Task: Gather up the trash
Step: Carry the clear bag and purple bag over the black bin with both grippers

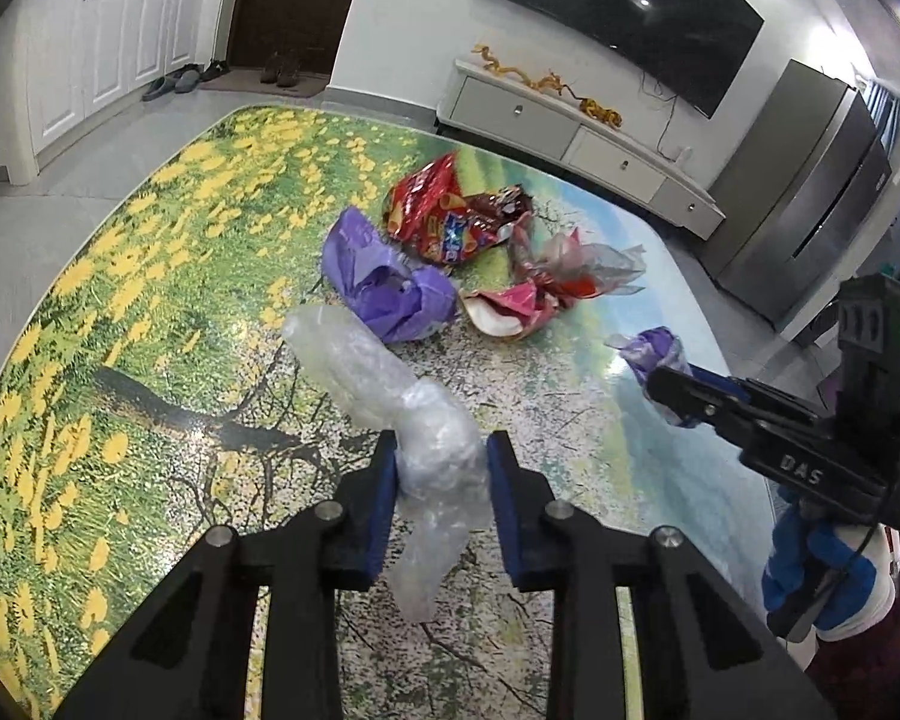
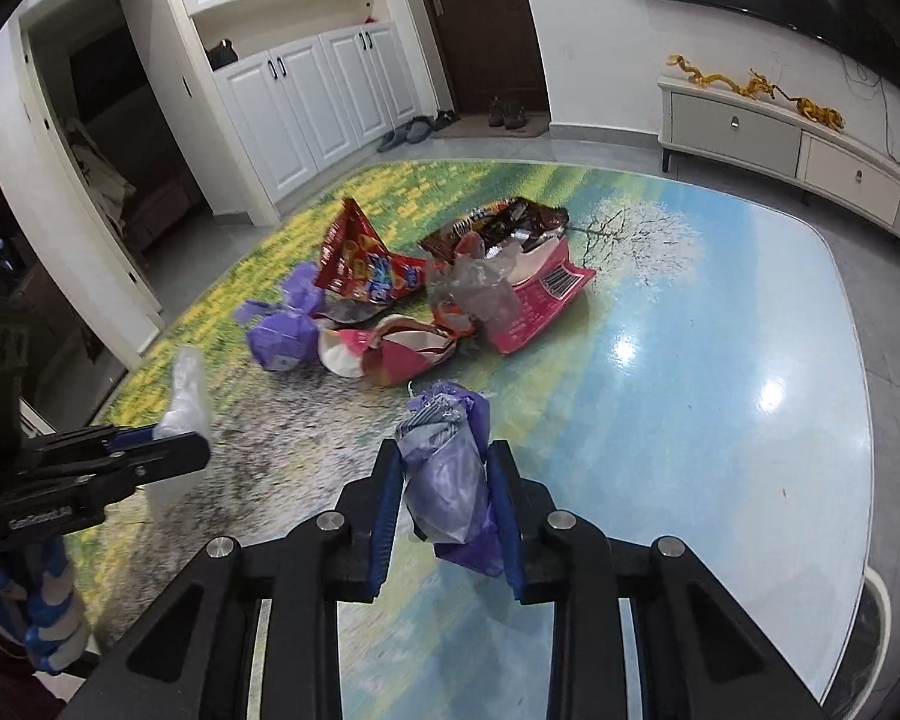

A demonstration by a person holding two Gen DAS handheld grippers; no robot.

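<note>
Both claws are loaded: left claw [image 1: 441,468] clenched on a clear plastic wad [image 1: 390,396], right claw [image 2: 444,480] clenched on a purple bag scrap [image 2: 447,462]. The wrapper pile [image 1: 468,240] sits mid-surface [image 1: 150,300]. Probably next up: a bin, none visible.

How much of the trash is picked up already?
Two pieces are in hand: the left gripper squeezes clear bubble wrap, and the right gripper squeezes a purple plastic wad. Still left on the table: a purple bag, red snack wrappers and a pink wrapper.
</note>
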